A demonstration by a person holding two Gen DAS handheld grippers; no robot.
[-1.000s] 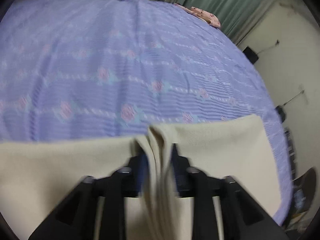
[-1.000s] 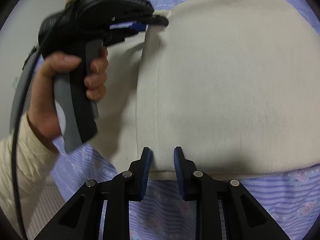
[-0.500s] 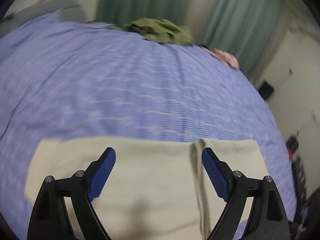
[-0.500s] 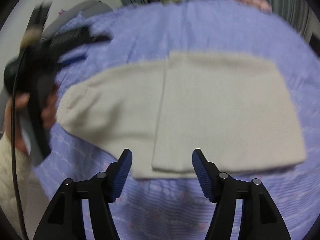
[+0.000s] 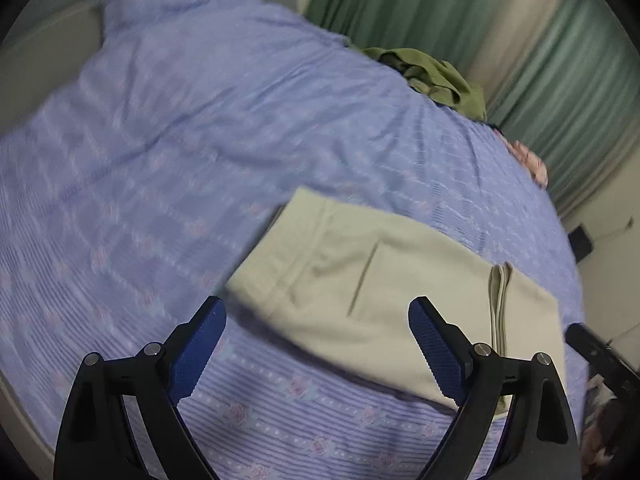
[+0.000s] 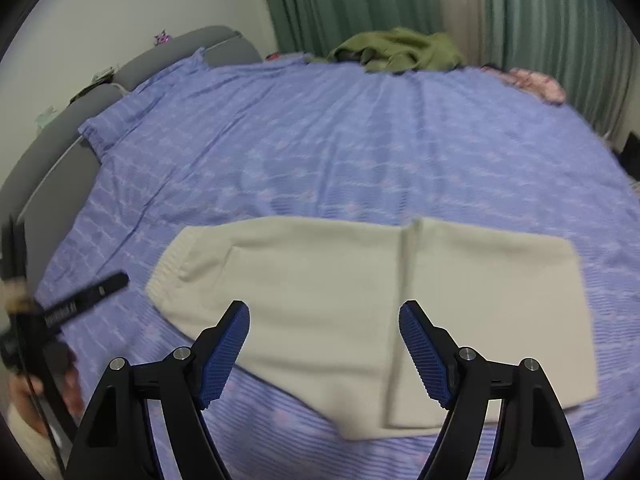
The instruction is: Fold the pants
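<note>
Both grippers have let go of the cream pants (image 6: 360, 312) and pulled up and back, their jaws having just been opening; a second ago the left one pinched a fold of the cloth, and nothing is between either pair of jaws now. On the left gripper (image 5: 316, 344) the blue pads (image 5: 198, 354) stand wide apart above the bedspread, with the pants' near edge between and beyond them. On the right gripper (image 6: 324, 344) the fingers (image 6: 224, 354) are likewise spread, clear of the fabric below. Folded into a flat rectangle with a raised fold edge running across it, the pants lie on the purple floral bedspread (image 6: 320, 140), near its front edge. At the far side of the bed sit a crumpled olive garment (image 6: 396, 54) and a pink patterned cloth (image 6: 536, 82), against green curtains (image 6: 332, 0). No container is in view.
</note>
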